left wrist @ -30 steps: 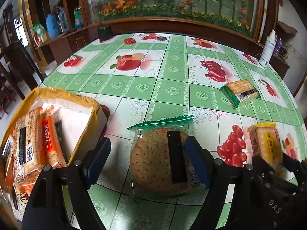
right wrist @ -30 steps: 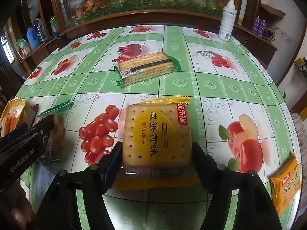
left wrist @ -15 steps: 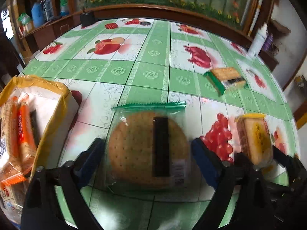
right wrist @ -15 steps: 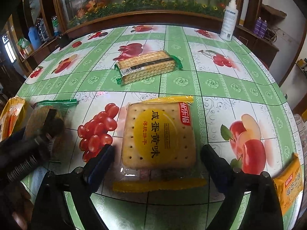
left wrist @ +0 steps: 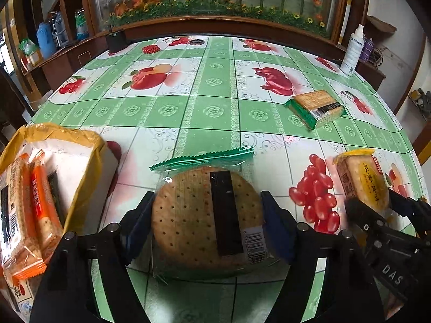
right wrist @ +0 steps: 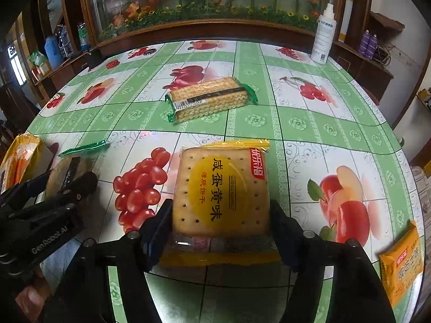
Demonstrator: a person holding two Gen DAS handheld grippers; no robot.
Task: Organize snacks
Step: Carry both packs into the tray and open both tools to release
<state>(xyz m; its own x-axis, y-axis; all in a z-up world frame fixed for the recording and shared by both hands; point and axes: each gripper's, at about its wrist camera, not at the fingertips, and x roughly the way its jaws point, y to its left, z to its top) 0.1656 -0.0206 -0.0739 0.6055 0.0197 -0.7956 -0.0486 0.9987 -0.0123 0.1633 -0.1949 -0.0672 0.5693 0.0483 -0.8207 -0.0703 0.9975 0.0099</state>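
A round cracker pack (left wrist: 199, 220) with a green seal and a black label lies on the fruit-print tablecloth. My left gripper (left wrist: 207, 220) straddles it, jaws closing, blue pads pressed against its two sides. A square yellow salted-egg biscuit pack (right wrist: 221, 188) lies to its right. My right gripper (right wrist: 221, 220) is closing on it as well, both pads touching its edges. In the left wrist view the right gripper (left wrist: 377, 212) shows at the right edge on the yellow pack (left wrist: 363, 180). The left gripper (right wrist: 67, 183) shows at the left in the right wrist view.
An open yellow-rimmed bag (left wrist: 80, 140) holding several cracker packs stands at the left. A green rectangular cracker pack (right wrist: 210, 99) lies further back. An orange packet (right wrist: 401, 263) sits near the right table edge. A white spray bottle (right wrist: 323, 37) stands at the back right.
Half a second ago both grippers' jaws stood wide apart around their packs. Both have since narrowed onto the packs' sides. The packs stayed where they lay.
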